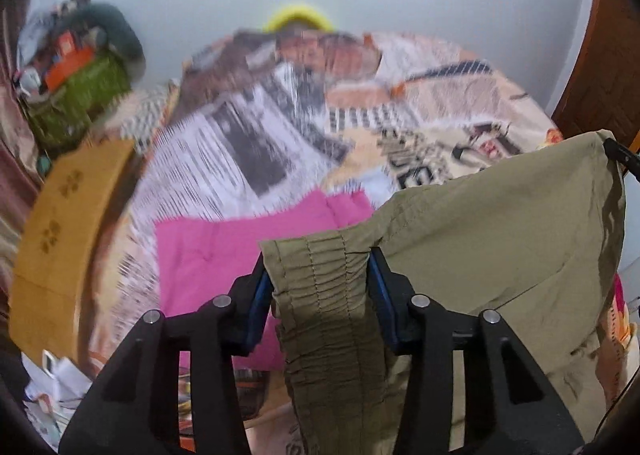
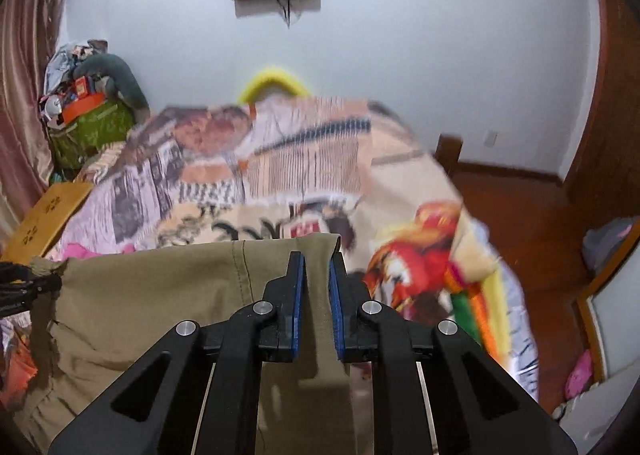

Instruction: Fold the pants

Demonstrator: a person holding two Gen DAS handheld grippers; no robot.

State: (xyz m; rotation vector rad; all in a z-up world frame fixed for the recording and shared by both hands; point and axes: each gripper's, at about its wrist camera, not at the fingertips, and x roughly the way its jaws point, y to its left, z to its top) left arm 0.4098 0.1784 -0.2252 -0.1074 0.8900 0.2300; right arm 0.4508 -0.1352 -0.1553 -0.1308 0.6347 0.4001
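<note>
Khaki pants [image 1: 500,223] fill the lower right of the left wrist view, spreading from the centre out toward three o'clock. The left gripper [image 1: 320,275] stands partly open, yet its blue pads [image 1: 258,297] press on a thick bunch of gathered elastic waistband, so it is clamped on the pants. Behind, at ten o'clock from the jaws, a pink cloth [image 1: 216,251] lies on the patterned bedspread [image 1: 280,127]. At two o'clock the far corner of the pants meets a dark tip at the frame's edge.

In the right wrist view, the right gripper [image 2: 318,279] is nearly closed, pinching a thin fold of the pants [image 2: 160,295] at their upper edge. Fabric stretches from there toward nine o'clock, where the other gripper's black tip [image 2: 36,281] holds the bunched corner. Bedspread [image 2: 320,175] shows blurred at twelve o'clock.
</note>
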